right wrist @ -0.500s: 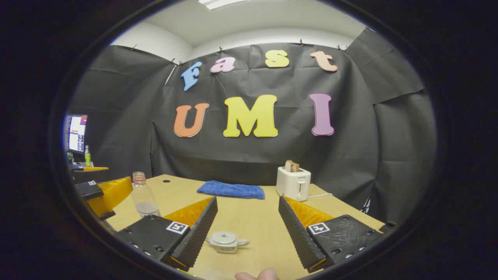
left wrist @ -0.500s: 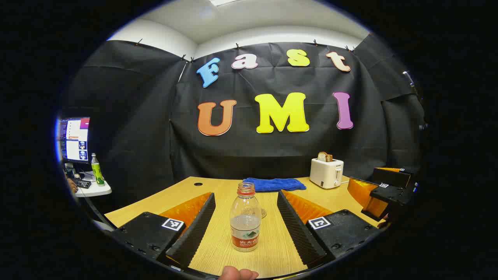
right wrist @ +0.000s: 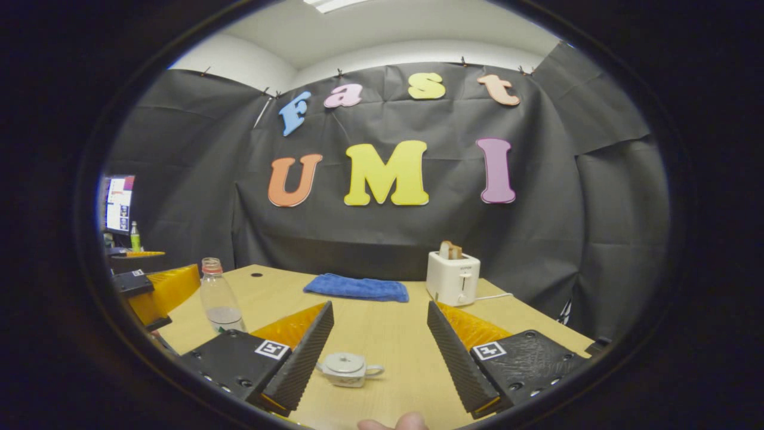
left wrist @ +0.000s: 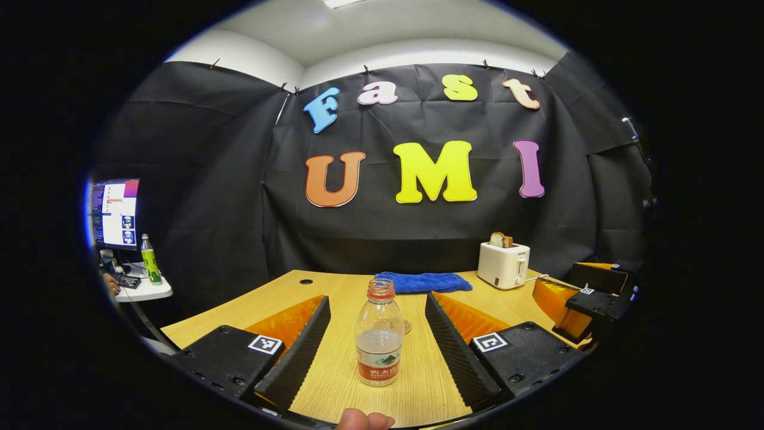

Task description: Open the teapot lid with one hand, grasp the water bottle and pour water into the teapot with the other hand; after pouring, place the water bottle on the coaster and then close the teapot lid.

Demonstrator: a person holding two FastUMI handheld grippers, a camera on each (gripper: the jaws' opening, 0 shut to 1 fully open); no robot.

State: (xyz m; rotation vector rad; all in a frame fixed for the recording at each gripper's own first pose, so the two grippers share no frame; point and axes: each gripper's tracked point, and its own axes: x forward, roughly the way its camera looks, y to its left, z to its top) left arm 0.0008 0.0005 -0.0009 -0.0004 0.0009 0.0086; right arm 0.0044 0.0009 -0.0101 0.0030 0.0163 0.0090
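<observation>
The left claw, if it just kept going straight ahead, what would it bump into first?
Most likely the water bottle, which stands upright on the table between the open left claw's fingers. Its cap is off, so a push might tip it.

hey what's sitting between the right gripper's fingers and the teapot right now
Nothing. In the right gripper view, only bare table lies between the open right gripper and the small teapot, which sits low between the fingers, lid on.

I have the left gripper level and low, its jaws spread wide, nothing pressed between them. My right gripper sits the same way, fingers apart. A fingertip shows at each view's bottom edge.
</observation>
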